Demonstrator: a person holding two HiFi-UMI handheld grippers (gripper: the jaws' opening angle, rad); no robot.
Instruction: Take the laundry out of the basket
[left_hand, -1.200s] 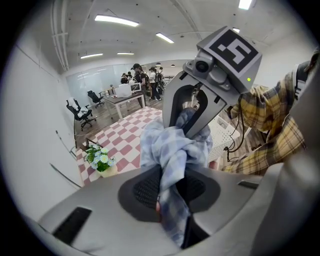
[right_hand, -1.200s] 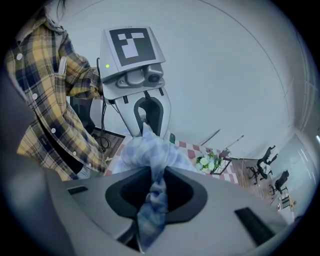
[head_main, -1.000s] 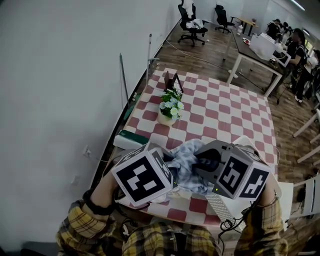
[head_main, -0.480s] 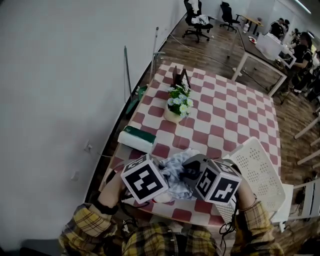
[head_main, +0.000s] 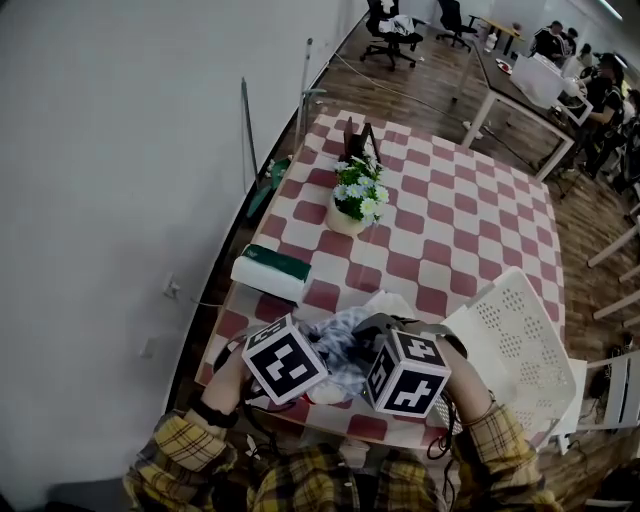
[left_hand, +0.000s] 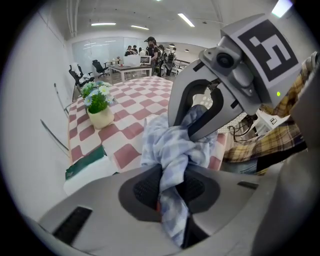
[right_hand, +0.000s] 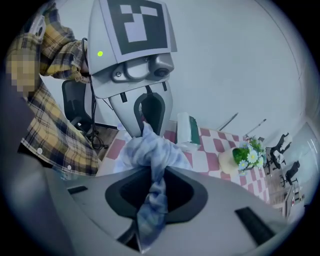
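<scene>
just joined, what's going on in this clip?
A person holds a claw in each hand. The left claw and the right claw are both shut on one bunched blue-and-white checked cloth, which hangs between them over the near edge of the red-and-white checkered table. The white perforated plastic basket sits to the right, and the cloth is already out of it.

i have both grippers tipped steeply down, side by side, tips nearly meeting. my left gripper (left_hand: 169, 194) is clamped on the checked cloth (left_hand: 167, 142), and my right gripper (right_hand: 151, 192) likewise.
</scene>
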